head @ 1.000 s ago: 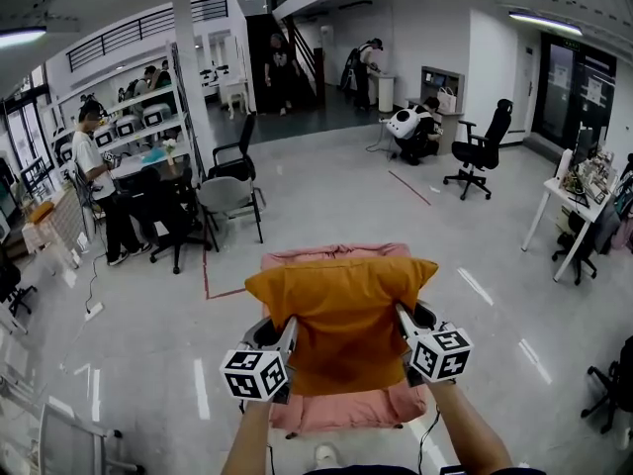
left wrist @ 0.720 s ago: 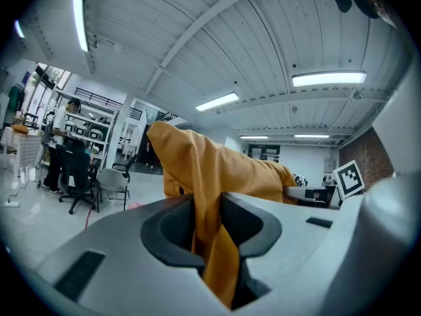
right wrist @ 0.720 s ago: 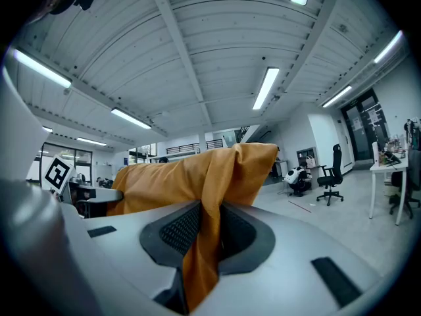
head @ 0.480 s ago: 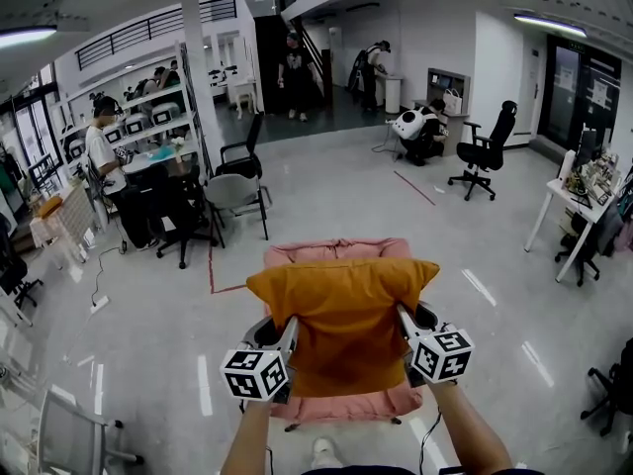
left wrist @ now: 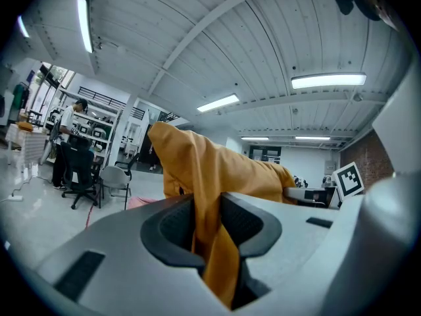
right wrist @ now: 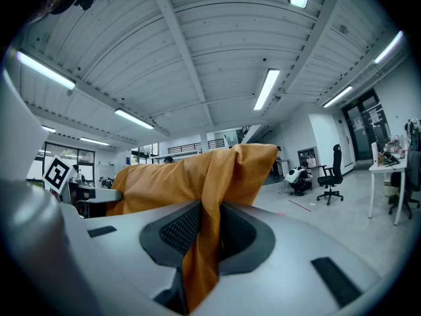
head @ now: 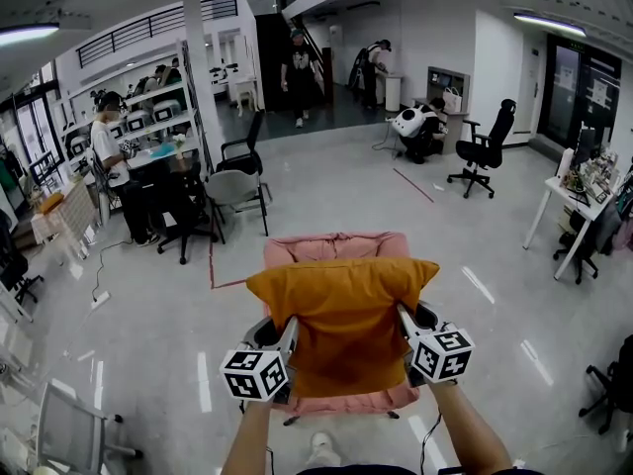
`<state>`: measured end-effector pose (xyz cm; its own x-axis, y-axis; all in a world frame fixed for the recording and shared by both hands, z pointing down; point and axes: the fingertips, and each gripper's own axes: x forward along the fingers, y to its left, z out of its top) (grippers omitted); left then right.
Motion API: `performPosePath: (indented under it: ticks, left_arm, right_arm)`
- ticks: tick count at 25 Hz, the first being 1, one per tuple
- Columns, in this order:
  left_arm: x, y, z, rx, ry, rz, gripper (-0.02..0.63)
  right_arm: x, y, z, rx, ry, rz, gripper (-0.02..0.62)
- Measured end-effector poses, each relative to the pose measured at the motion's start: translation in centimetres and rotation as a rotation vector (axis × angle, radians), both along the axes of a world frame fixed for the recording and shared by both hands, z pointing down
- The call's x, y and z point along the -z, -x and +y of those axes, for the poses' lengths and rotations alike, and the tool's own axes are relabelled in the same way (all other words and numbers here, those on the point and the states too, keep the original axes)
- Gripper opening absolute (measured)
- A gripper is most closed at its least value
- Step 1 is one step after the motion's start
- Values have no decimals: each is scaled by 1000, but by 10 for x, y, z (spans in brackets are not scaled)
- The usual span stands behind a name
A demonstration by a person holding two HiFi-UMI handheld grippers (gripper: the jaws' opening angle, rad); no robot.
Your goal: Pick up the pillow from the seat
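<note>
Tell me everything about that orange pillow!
The pillow is orange-yellow and looks like soft cloth. It is roughly rectangular, with pointed top corners. It is held upright in front of the person, over a pink seat, and seems lifted clear of it. The left gripper pinches its left edge and the right gripper pinches its right edge. The cloth bunches between both pairs of jaws.

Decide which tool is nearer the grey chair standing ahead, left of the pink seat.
Left. The left tool grips the pillow on the side towards the grey chair; the right tool grips the opposite side, farther away.
</note>
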<state>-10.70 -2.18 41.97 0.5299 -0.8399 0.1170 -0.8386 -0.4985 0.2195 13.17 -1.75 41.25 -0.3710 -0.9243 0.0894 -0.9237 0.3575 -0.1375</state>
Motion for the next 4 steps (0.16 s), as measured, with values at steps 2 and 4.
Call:
performPosePath:
  ticks: [2,4]
  left_arm:
    - [-1,2,5,1,3,1,107]
    - [-1,4,9,2,5,2,107]
  right_arm:
    - [-1,2,4,-1,2,0,87]
    - [-1,4,9,-2,5,2,87]
